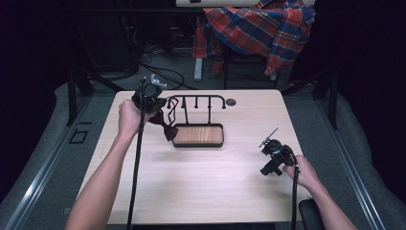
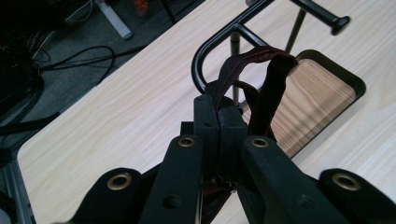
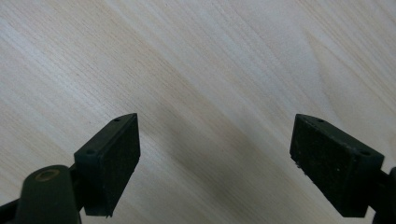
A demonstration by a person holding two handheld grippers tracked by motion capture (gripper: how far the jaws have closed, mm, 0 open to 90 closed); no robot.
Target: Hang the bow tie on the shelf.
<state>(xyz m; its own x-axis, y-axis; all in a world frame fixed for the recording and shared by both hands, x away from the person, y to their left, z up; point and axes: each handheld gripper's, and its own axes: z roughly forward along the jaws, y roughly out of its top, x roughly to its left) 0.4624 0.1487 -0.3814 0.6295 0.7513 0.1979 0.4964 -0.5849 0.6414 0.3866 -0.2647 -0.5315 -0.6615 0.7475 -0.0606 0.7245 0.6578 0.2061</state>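
Note:
A dark red bow tie [image 1: 164,127] hangs from my left gripper [image 1: 159,109], which is shut on its strap [image 2: 275,81]. The strap loops up from the closed jaws of the left gripper [image 2: 217,112], right beside the curved left end of a black hook rack [image 2: 219,39]. In the high view the rack [image 1: 198,98] rises from the back of a wood-lined black tray [image 1: 198,135], and the bow dangles at the tray's left end. My right gripper [image 1: 269,165] hovers low over bare table at the right front. Its jaws stand wide open with nothing between them [image 3: 215,154].
A red plaid shirt [image 1: 258,26] is draped over a chair behind the table. Cables [image 1: 158,72] lie on the floor at the back left. A round cable hole [image 1: 231,102] sits in the tabletop just right of the rack.

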